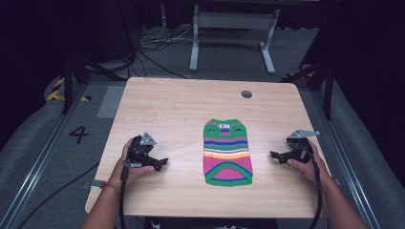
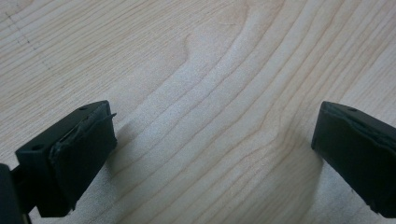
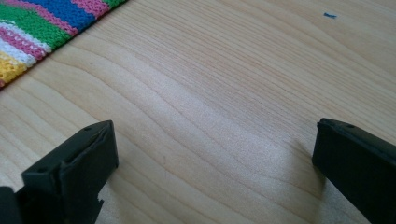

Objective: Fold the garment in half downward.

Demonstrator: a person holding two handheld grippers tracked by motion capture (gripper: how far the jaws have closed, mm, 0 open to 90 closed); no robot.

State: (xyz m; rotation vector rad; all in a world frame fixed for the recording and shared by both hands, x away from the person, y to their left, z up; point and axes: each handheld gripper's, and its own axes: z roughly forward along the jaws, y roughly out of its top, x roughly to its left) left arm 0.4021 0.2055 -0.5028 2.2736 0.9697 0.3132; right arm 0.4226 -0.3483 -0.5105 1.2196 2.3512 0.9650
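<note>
Lying flat mid-worktop: 1 small striped knit garment point(image 1: 228, 151), green, pink, blue, yellow and white bands, neck end pointing away from the person. Light wood worktop point(image 1: 181, 102) has a round grommet hole point(image 1: 246, 94) near its far edge. Left gripper point(image 1: 162, 163) sits well left of the garment, low over bare wood, fingers point(image 2: 79, 154) spread wide, nothing between them. Right gripper point(image 1: 273, 155) sits just right of the garment, pointing toward it, fingers point(image 3: 74, 172) also wide and empty. Garment edge point(image 3: 32, 35) shows in the right gripper view, ahead and apart from the tips. Each hand grips its own tool.
</note>
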